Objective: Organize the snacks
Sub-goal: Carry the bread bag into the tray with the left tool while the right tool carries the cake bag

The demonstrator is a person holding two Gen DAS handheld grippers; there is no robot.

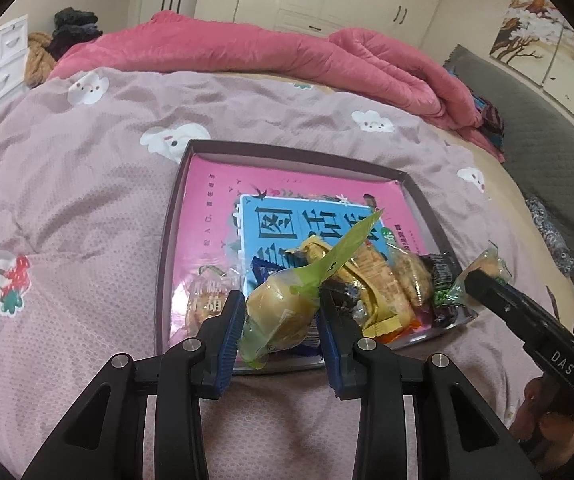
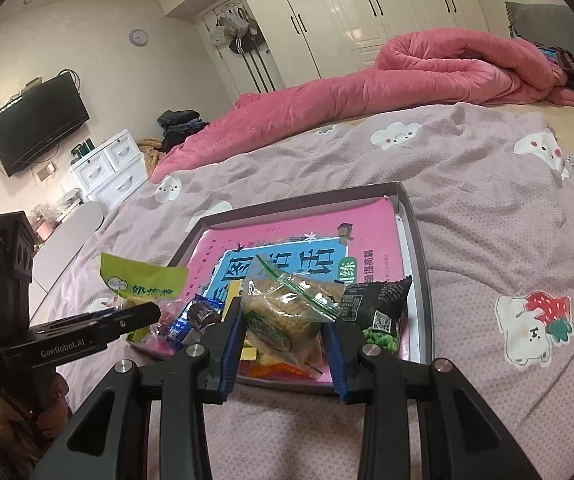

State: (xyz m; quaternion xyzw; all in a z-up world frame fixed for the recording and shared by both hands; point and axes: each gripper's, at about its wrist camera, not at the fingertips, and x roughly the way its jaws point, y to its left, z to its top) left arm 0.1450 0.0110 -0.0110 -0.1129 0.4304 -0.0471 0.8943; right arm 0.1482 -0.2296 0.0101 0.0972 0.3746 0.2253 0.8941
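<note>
**Snack sorting on bed: both grippers loaded**

Bed (image 1: 87, 200): mauve cartoon-print cover, bears everything.
Box lid (image 1: 175, 200): shallow tray ahead of both grippers, pink-and-blue printed bottom; probably the collecting place.
Snack pile (image 1: 387, 280): loose packets heaped at the lid's near edge.
Left gripper (image 1: 281, 312): clenched on a green-wrapped pastry (image 1: 279, 312).
Right gripper (image 2: 283, 328): clamped on a clear-wrapped crispy cake (image 2: 287, 312), above the pile.

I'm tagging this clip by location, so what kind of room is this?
Most likely a bedroom: a bed with a cloud-print cover, a rumpled pink quilt, white wardrobes and a wall-mounted TV.
</note>
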